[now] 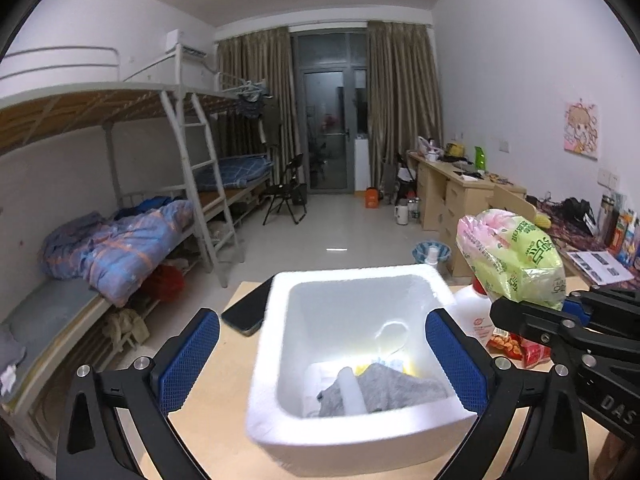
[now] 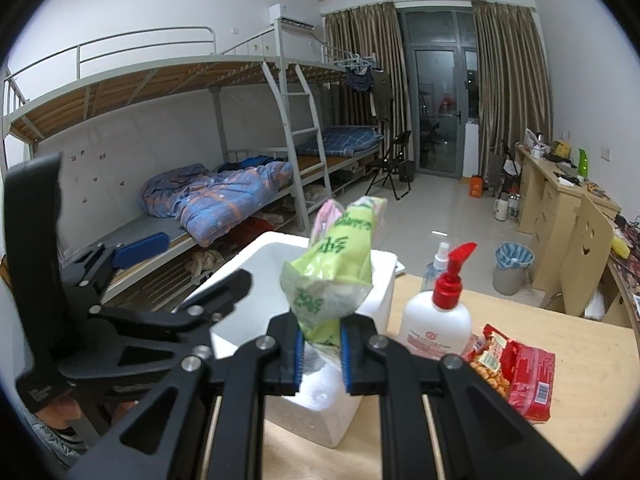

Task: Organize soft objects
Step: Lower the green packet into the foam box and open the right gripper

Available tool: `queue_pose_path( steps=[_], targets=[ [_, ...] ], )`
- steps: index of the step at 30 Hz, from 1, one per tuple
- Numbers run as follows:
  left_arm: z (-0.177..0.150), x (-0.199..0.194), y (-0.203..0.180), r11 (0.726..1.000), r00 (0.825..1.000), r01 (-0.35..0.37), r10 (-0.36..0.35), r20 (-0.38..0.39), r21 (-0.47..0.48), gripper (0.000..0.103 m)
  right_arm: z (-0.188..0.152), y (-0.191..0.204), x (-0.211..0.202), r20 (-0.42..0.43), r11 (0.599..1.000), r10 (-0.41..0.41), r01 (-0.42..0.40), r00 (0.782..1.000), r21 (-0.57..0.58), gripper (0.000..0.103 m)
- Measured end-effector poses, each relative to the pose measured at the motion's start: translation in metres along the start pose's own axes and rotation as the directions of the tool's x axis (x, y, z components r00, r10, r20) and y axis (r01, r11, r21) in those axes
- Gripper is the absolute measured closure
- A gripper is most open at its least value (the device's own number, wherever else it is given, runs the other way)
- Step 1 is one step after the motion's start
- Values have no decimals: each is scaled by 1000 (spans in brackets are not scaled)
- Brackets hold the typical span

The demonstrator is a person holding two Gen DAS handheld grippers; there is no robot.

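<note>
A white foam box stands on the wooden table, holding a grey cloth and other soft items. My left gripper is open, its blue pads on either side of the box. My right gripper is shut on a green and pink soft tissue pack and holds it in the air above the box's right rim. The pack also shows in the left wrist view, right of the box.
A white lotion bottle with a red pump, a clear spray bottle and red snack packets stand right of the box. A black phone lies at its left. Bunk beds are left, desks right.
</note>
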State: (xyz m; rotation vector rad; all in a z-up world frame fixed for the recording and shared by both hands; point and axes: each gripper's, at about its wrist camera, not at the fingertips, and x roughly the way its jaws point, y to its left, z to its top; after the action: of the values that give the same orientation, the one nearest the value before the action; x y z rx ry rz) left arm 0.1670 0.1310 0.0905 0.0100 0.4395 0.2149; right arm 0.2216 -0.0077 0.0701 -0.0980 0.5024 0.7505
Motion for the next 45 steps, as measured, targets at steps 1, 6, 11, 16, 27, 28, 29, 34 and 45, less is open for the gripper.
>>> queue_pose_path(
  steps=[1,6,11,16,27,28,29,34,45],
  targets=[
    [-1,-3,4,1000,1000,-7,7,0,-17,0,0,1,2,-3,1000,2,-2,1000,-1,85],
    [-9,-14,16,999,999,-39,38,-9,-33,0,2,8,11,-17,1000,22,-23,1000,-14,85],
    [-17,-23,25,997,997,-75,75,-11,-27,0,4,15,18,-27,999,44,-45,999,-24,85],
    [-21,-31,34,994,994,-106,106,-7,-32,0,5,24,30,-41,997,68,-69,997,-33,85],
    [-33,-38,61,986,988,-155,153,-29,-65,0,5,34,47,-78,996,74,-77,994,-43,85],
    [-33,-38,62,986,988,-154,152,-29,-68,0,5,34,48,-83,996,74,-77,994,-42,85],
    [-33,-38,63,986,988,-155,153,-30,-70,0,5,34,49,-85,996,74,-77,994,-41,85],
    [-32,-37,65,985,987,-158,157,-27,-71,0,5,32,49,-89,997,57,-61,994,-37,85],
    [-31,-36,66,985,988,-156,154,-22,-75,0,10,38,45,-65,999,-23,21,998,-34,34]
  ],
)
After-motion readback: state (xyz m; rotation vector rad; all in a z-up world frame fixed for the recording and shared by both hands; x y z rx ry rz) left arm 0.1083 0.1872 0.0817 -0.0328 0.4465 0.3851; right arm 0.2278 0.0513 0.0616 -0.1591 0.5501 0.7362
